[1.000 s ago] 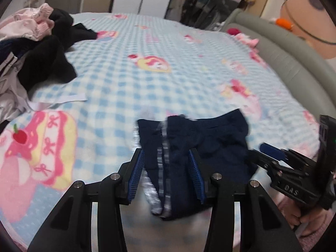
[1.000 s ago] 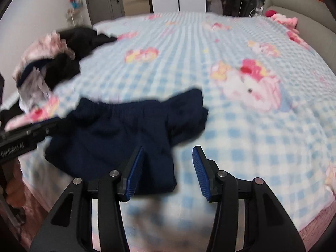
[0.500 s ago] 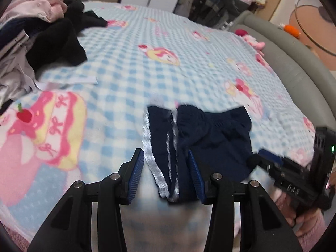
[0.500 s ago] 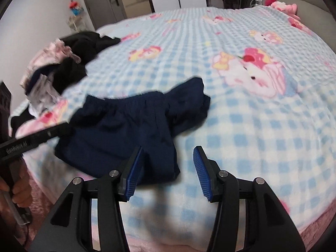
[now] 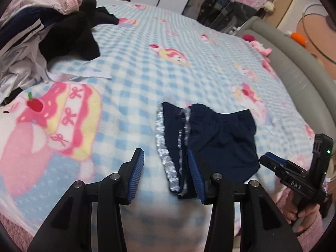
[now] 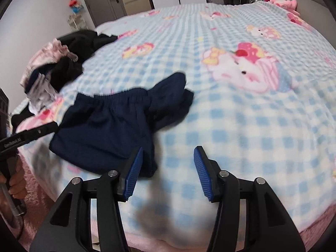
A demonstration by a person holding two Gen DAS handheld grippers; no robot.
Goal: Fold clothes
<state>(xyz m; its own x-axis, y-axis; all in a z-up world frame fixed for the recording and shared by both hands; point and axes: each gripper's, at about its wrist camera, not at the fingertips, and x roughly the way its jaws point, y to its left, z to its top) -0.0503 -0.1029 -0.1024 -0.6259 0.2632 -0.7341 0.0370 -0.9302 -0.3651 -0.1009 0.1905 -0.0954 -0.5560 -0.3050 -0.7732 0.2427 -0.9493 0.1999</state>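
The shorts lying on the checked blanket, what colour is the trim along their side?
Silvery white, on dark navy shorts; clearest in the left wrist view.

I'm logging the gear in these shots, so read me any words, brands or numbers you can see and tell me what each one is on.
"DAS" on the right tool, seen from the left wrist.
White lettering on the left tool, seen from the right wrist: too blurred to read for sure.
No text shows on the navy shorts, the checked blanket or the clothes pile; the blanket carries only cartoon pictures.
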